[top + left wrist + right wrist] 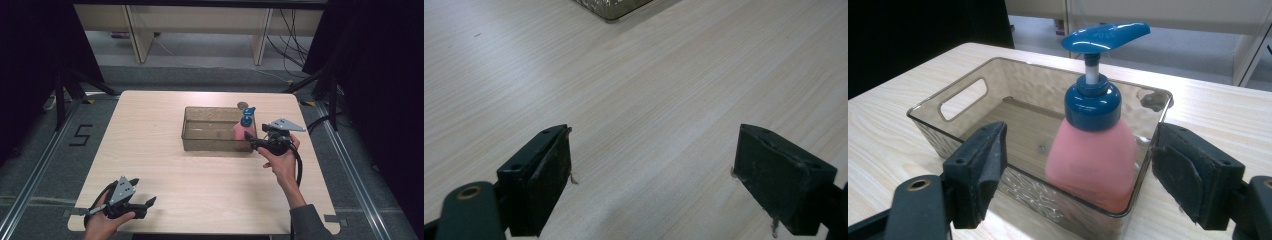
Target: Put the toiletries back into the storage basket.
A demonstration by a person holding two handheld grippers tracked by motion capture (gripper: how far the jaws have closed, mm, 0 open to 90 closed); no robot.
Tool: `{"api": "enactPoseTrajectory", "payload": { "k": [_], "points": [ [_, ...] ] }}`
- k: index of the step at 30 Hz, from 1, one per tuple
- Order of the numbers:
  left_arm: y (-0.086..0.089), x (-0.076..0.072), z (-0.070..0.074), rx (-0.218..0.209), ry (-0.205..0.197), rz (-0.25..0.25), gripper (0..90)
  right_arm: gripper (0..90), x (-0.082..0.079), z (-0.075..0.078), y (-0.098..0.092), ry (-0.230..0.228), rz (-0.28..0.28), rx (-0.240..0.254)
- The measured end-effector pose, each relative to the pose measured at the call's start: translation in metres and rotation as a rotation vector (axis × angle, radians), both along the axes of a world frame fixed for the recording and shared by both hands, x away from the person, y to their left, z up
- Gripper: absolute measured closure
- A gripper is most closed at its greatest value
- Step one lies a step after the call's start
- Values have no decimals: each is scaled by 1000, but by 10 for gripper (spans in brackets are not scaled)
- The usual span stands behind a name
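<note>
A pink soap bottle (243,131) with a blue pump head stands upright inside the right end of a clear smoky plastic bin (207,142) at the table's middle. My right gripper (250,141) is open just outside the bin's near right corner, pointing left at it. In the right gripper view the bottle (1093,160) sits behind the bin wall (1023,187), between the wide-apart jaws of the right gripper (1079,137), which touch nothing. My left gripper (144,192) rests open near the table's front left. In its own view the left gripper (652,145) is over bare wood.
A small dark round object (243,105) lies on the table just behind the bin. The light wooden table (150,150) has bare room left of and in front of the bin. One bin corner (611,7) shows at the top of the left gripper view.
</note>
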State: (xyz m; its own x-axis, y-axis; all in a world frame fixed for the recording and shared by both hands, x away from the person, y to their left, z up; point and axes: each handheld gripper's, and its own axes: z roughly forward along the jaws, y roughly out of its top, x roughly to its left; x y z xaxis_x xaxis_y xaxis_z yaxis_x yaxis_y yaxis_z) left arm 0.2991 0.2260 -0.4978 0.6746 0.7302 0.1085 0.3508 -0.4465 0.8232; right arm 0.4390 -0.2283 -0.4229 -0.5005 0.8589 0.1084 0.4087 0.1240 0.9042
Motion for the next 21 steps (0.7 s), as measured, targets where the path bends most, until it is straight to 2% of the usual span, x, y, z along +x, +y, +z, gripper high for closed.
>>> {"api": "enactPoseTrajectory", "payload": {
  "k": [2, 3, 6, 9, 10, 11, 12, 13, 14, 15, 17, 20, 21],
  "points": [
    [0, 0, 0, -3, -9, 4, 149, 231, -1, -1, -1, -18, 5, 1],
    [0, 0, 0, -3, -9, 4, 149, 231, -4, -1, 0, 6, -5, 22],
    [0, 0, 0, -3, -9, 5, 149, 231, -5, -3, -2, -9, 2, 3],
    [0, 0, 0, -1, -9, 7, 149, 230, -8, -5, -2, 17, 2, 8],
    [0, 0, 0, 5, -10, 7, 149, 230, -8, -5, -4, -8, 1, -19],
    [0, 0, 0, 0, -12, 6, 149, 230, -10, -5, -2, 11, -3, 17],
    [0, 0, 0, 1, -11, 6, 149, 230, -12, -5, -1, 19, -5, 25],
    [0, 0, 0, 2, -10, 6, 149, 230, -10, -6, -4, -16, 4, -7],
    [0, 0, 0, 3, -9, 6, 149, 230, -13, -5, -2, 8, -4, 20],
    [0, 0, 0, -4, -8, 5, 149, 229, -14, -5, -2, 13, 1, 14],
    [0, 0, 0, 1, -10, 4, 149, 229, -16, -5, -3, -3, 11, 10],
    [0, 0, -1, -6, -7, 4, 149, 229, -19, -6, -3, 0, 17, 15],
    [0, 0, 0, -4, -5, 5, 149, 228, -19, -8, -4, -19, 14, -10]
  ]
}}
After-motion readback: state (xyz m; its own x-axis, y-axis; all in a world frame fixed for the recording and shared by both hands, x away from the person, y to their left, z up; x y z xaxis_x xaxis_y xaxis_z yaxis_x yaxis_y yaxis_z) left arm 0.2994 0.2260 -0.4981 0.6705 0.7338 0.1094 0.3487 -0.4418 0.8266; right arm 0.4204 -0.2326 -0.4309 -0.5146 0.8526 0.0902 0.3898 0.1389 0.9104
